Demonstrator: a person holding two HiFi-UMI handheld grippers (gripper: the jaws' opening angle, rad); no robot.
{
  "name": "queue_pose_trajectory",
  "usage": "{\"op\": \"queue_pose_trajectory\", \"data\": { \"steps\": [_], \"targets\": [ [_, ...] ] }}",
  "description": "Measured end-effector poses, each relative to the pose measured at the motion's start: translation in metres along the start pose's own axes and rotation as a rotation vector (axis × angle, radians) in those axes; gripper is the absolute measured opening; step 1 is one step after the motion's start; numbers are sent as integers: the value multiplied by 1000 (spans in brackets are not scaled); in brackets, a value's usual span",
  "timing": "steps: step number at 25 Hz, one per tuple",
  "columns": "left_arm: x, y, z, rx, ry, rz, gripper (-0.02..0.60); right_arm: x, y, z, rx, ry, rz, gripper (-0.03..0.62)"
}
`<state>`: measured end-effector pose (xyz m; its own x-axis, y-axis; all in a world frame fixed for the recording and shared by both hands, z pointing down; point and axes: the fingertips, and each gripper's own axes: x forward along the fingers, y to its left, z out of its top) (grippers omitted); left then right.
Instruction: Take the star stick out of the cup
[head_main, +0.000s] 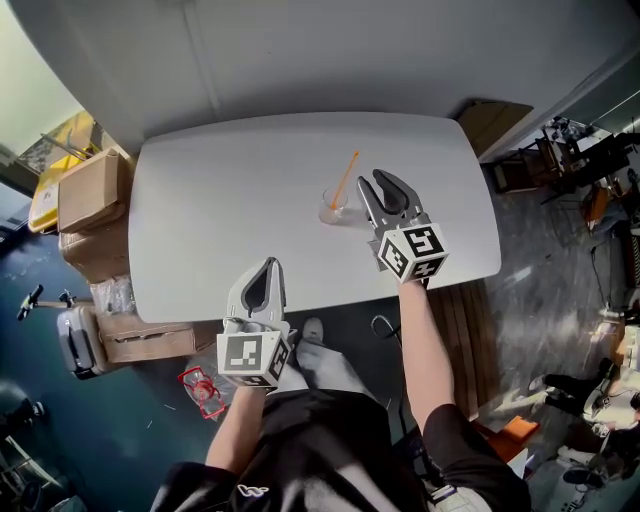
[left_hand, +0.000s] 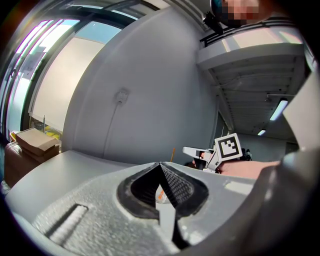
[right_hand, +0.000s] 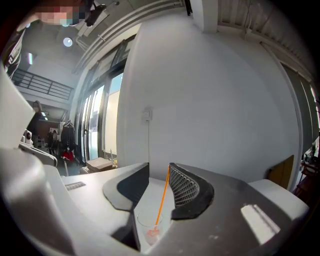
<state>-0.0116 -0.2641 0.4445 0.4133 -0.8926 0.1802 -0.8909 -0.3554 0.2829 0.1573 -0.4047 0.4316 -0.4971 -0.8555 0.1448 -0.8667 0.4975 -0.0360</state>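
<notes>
A clear cup (head_main: 334, 208) stands on the white table (head_main: 220, 200), right of its middle. An orange stick (head_main: 345, 180) leans in it, its top tilted to the far right; the star end is a pale pink shape at the cup's bottom (right_hand: 151, 232). My right gripper (head_main: 383, 180) is open just right of the cup and touches neither cup nor stick. In the right gripper view the stick (right_hand: 162, 197) rises in the gap of the right gripper (right_hand: 159, 167). My left gripper (head_main: 267, 264) hovers shut over the table's front edge; in its own view the left gripper (left_hand: 160, 165) is empty.
Cardboard boxes (head_main: 88, 190) are stacked on the floor left of the table, with a grey case (head_main: 78, 340) and a red object (head_main: 203, 390) nearer me. A wooden board (head_main: 495, 122) leans beyond the table's far right corner. Clutter fills the floor at right.
</notes>
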Motion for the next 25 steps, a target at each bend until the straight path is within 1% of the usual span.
{"op": "queue_pose_trajectory", "data": {
  "steps": [8,12,19,21,25],
  "targets": [
    [3,11,-6,-7,21,36,5,31,-8,-23,27,47,21,125],
    [7,18,-9,-26,29,67,5,43,-14,-34,33,77,26,124],
    [14,30,-18,-18,50,74,5,59,-17,-50,52,101,37,121],
    [16,31,-17,-14,53,77,5,61,-18,-52,57,104,38,102],
    [19,33,-18,-14,55,84,5,62,-18,-58,67,107,44,92]
  ]
}}
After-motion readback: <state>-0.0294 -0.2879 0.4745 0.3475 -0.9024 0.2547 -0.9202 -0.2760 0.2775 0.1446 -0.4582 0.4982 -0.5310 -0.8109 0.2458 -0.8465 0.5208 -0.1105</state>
